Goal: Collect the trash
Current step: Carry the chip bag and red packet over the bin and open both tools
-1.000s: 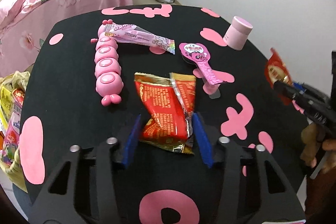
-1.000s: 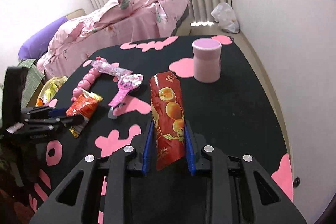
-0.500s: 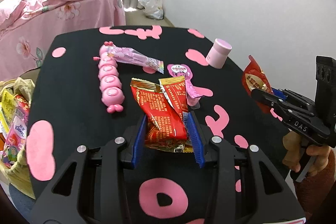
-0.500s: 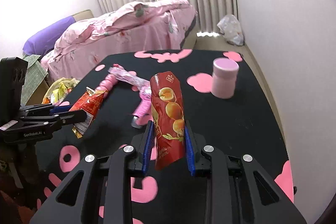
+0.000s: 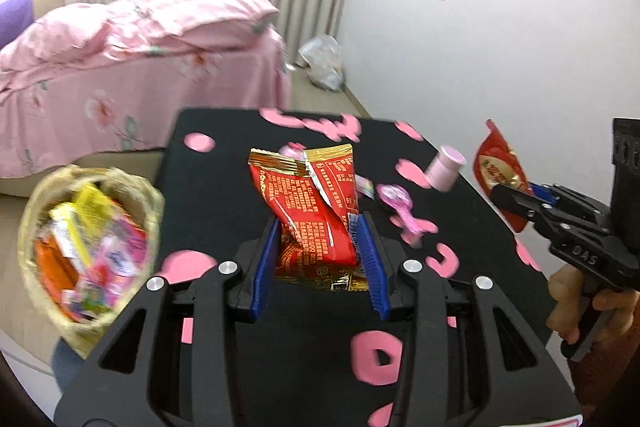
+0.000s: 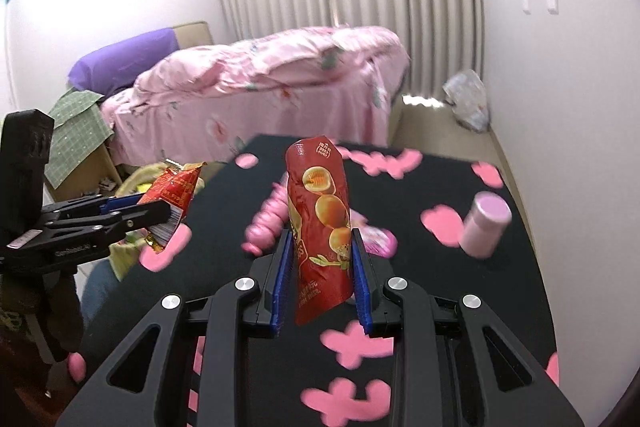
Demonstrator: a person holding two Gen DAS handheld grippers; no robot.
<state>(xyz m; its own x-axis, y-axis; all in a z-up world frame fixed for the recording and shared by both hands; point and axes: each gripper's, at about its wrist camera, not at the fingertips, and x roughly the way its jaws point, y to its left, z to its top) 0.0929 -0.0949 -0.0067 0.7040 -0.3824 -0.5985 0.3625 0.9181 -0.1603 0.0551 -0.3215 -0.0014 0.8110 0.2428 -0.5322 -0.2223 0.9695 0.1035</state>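
Midway by my reckoning: the left gripper (image 5: 318, 259) pinches a crumpled red-gold wrapper (image 5: 310, 203), the right gripper (image 6: 320, 279) a tall red pouch (image 6: 320, 227), both above the table (image 5: 224, 187), the half-full basket (image 5: 92, 227) waiting at nine o'clock, pink litter left at twelve.

The counter (image 5: 224, 195) has a black top with pink cut-out shapes. Directly on it: a pink lidded jar (image 5: 444, 169) near the right edge, a pink paddle-shaped toy (image 5: 400, 209) just left of the jar, and a pink segmented caterpillar toy (image 6: 266, 223) toward the middle, partly hidden. All appear motion-blurred.
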